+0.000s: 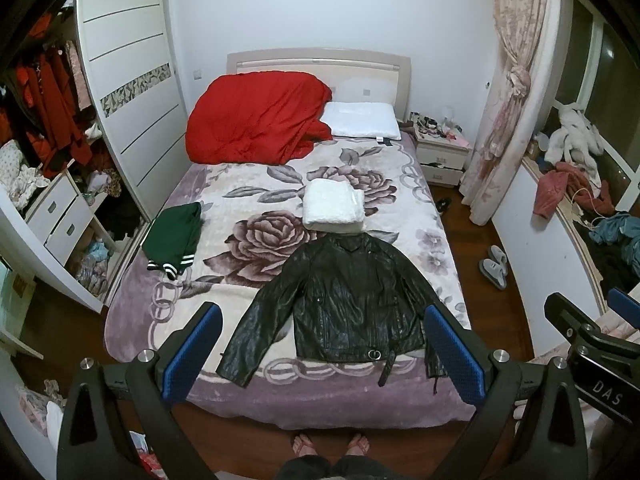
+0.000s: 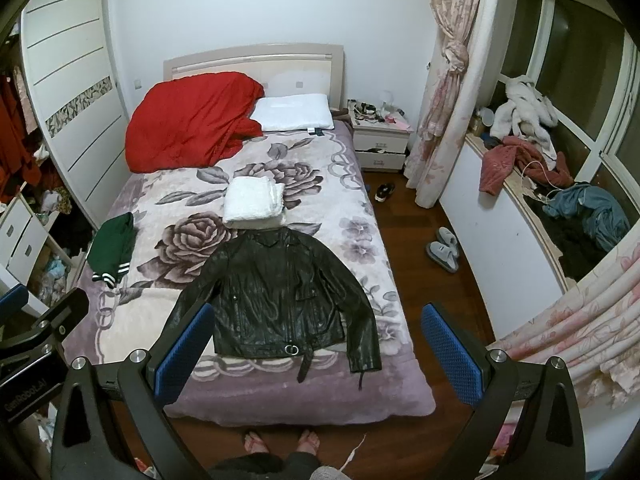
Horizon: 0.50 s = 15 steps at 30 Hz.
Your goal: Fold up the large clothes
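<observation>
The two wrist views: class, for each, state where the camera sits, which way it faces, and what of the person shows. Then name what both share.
Left wrist view: on the left gripper, held open above the bed's foot, facing the headboard; sandalled feet show, and the right gripper at the right edge.
Right wrist view: on the right gripper, also open, set further right, same facing; feet show, and the left gripper at the left edge.
Shared: black leather jacket spread flat, folded white blanket, green garment, red quilt.

A black leather jacket (image 1: 348, 300) lies flat, front up, sleeves spread, near the bed's (image 1: 248, 392) foot, its belt dangling loose.
</observation>
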Each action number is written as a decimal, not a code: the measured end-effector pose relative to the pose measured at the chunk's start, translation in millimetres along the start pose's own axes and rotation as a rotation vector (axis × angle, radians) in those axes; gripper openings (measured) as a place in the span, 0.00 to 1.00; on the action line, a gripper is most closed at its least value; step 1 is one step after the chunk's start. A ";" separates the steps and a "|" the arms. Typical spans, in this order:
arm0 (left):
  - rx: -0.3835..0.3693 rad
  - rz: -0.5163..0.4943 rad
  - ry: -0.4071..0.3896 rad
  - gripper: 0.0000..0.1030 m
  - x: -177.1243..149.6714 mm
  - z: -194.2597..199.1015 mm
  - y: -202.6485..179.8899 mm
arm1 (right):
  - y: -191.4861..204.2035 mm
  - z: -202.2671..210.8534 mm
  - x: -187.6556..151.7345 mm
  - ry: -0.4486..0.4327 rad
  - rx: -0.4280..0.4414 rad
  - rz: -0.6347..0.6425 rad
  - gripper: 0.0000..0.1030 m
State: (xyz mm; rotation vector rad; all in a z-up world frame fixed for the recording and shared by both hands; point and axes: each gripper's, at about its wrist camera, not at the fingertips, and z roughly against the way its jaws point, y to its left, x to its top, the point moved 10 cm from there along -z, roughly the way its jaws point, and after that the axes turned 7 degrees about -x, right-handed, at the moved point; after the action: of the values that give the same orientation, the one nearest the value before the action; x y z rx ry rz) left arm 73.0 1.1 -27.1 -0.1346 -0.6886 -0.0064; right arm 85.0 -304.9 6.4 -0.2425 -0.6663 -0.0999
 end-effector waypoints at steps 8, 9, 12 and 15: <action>0.000 -0.002 -0.001 1.00 3.6 -0.4 -1.8 | 1.5 2.8 3.5 -0.003 0.002 -0.001 1.00; 0.000 -0.001 -0.003 1.00 2.6 -0.3 -1.7 | 0.0 1.6 1.1 -0.004 0.001 -0.001 1.00; -0.001 -0.001 -0.004 1.00 6.1 1.1 -3.0 | -0.3 1.7 0.6 -0.004 0.002 -0.003 1.00; -0.001 -0.003 -0.005 1.00 1.7 0.3 -1.4 | -0.4 1.9 0.7 -0.005 0.003 -0.003 1.00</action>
State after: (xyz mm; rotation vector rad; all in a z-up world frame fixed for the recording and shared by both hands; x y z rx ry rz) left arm 74.0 -0.1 -25.6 -0.1352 -0.6939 -0.0090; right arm 84.4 -304.8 8.3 -0.2387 -0.6720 -0.1009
